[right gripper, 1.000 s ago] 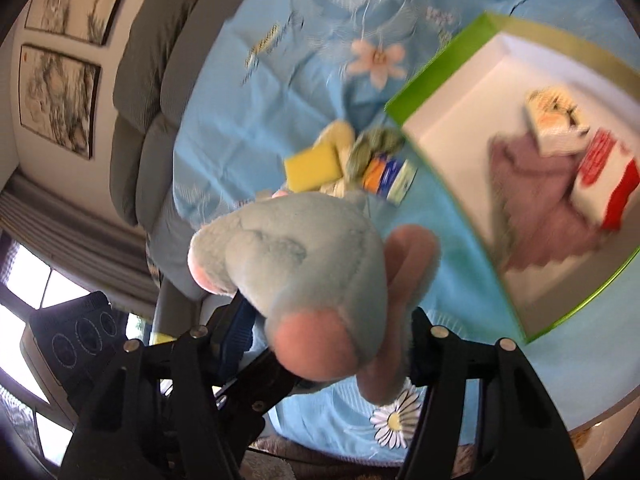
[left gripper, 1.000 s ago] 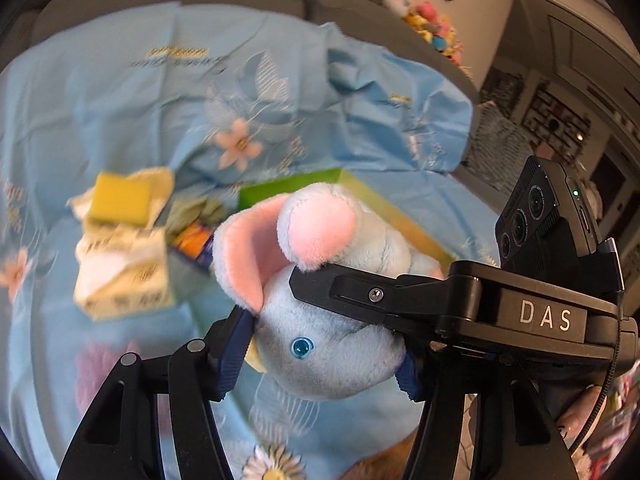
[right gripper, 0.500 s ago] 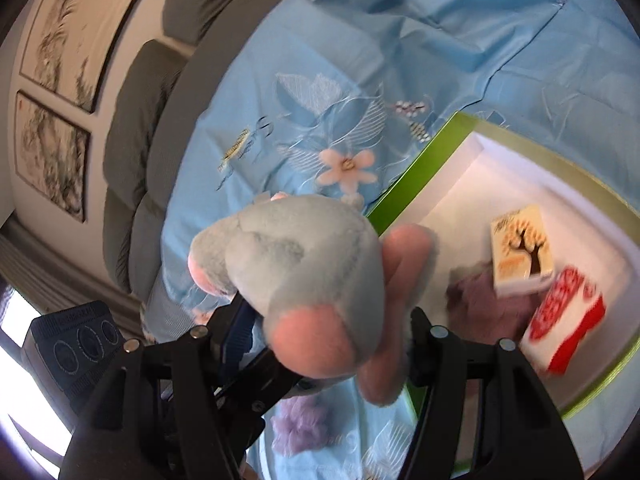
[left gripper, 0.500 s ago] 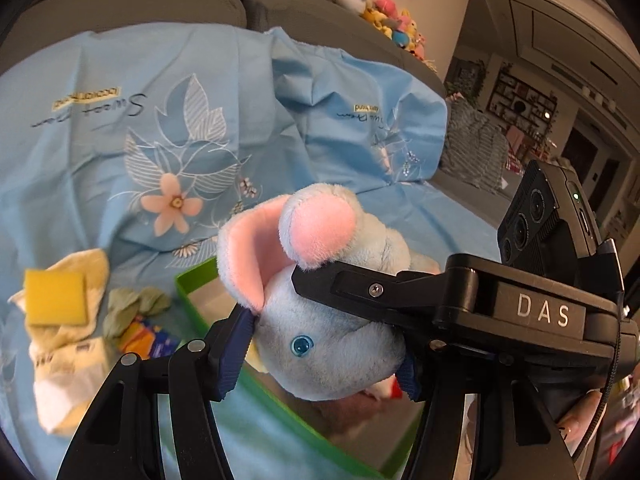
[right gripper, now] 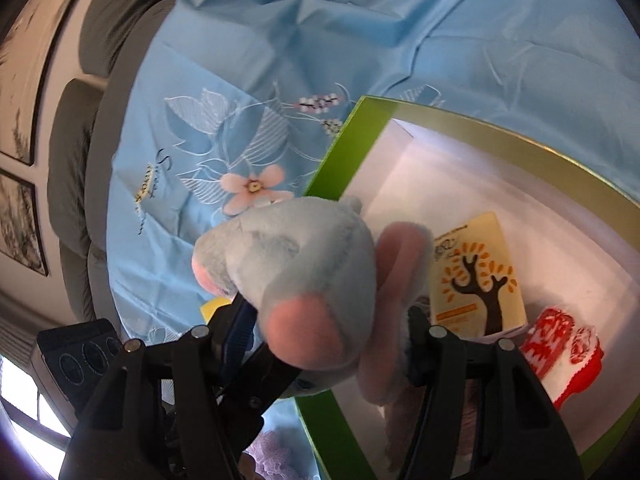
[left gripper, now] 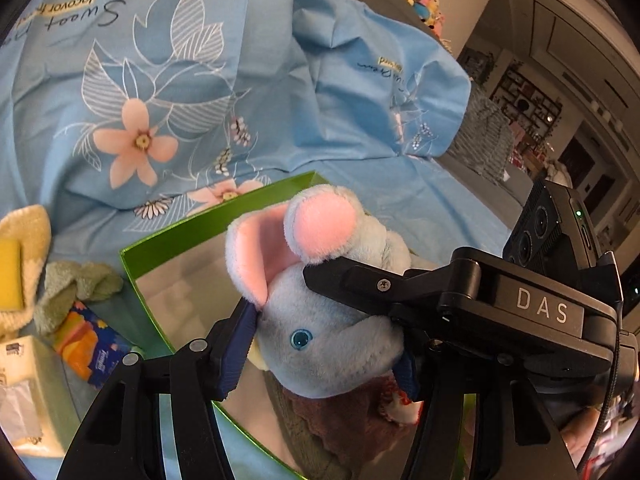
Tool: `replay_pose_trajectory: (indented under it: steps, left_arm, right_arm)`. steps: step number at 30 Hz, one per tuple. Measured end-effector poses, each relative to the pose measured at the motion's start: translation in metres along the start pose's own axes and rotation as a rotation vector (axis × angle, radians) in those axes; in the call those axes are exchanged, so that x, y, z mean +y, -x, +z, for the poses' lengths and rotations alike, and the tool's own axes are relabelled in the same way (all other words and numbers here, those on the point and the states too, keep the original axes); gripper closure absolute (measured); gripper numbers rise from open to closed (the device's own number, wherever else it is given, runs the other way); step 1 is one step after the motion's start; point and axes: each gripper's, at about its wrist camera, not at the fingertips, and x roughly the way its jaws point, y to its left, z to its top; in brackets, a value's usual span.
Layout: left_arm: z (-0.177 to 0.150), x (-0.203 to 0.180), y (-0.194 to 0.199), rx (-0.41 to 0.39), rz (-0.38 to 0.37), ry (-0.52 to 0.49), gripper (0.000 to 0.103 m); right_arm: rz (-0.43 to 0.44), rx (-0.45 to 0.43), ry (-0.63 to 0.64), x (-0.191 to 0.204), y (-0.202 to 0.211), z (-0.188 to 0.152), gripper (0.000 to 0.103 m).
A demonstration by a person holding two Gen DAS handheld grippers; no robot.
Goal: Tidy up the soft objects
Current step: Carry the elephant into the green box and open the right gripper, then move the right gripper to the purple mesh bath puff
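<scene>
I hold a blue plush elephant (left gripper: 328,332) between both tools above a green-rimmed box (right gripper: 340,160) set on a blue floral sheet (left gripper: 168,80). My left gripper (left gripper: 324,348) is clamped on the toy's head, one blue-padded finger behind the pink-lined ear, the other at the cheek below the eye; my right gripper (right gripper: 328,344) is closed on the same plush from the opposite side, its black finger crossing the left view over the toy's brow.

The elephant hangs over the near-left part of the box, partly over the rim in the right wrist view, its body running away from my left fingers toward the box's far wall. Both hands are equally close; neither needs to reach.

Inside, a pack printed with a tree (right gripper: 476,276) and a red-and-white soft item (right gripper: 560,348) lie together at one side, beside a mauve cloth (left gripper: 344,416) directly below the toy. The white floor (right gripper: 520,208) beyond them is open, and I judge that is the room to lower into, once the toy clears the green wall.

Outside the box, to the left, wait a yellow sponge (left gripper: 9,272), a green cloth (left gripper: 76,284) and a tissue pack (left gripper: 92,344).
</scene>
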Motion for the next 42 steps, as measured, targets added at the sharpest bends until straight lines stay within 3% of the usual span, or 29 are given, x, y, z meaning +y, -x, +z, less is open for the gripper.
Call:
replay_pose_trajectory:
  steps: [7,11,18,23,26,30,36,42]
  left_arm:
    - [-0.006,0.0,-0.001,0.02,0.031,0.012,0.042]
    - [-0.006,0.003,0.009,0.017,0.008,0.04,0.042]
    - [-0.017,0.002,0.046,-0.009,0.069,0.034,0.042]
    - [-0.032,0.017,0.088,-0.05,0.123,0.104,0.038]
    - [-0.048,0.028,0.119,-0.101,0.162,0.152,0.027]
    - [-0.078,0.044,0.15,-0.134,0.262,0.218,0.027]
    - [-0.127,0.076,0.181,-0.117,0.382,0.352,0.027]
    - [-0.17,0.104,0.203,-0.112,0.394,0.469,0.027]
  right_arm:
    - [-0.091,-0.006,-0.036,-0.01,-0.003,0.001,0.04]
    - [-0.055,-0.019,-0.051,-0.012,0.004,-0.001,0.03]
    - [-0.082,-0.054,0.001,-0.003,0.019,-0.012,0.028]
    - [-0.091,-0.109,0.104,0.025,0.03,-0.031,0.025]
    - [-0.056,-0.091,0.144,0.039,0.032,-0.046,0.022]
    - [-0.08,-0.062,0.221,0.056,0.029,-0.072,0.017]
    - [-0.084,0.015,0.312,0.08,0.02,-0.111,0.017]
    - [-0.084,0.092,0.397,0.101,0.008,-0.151,0.017]
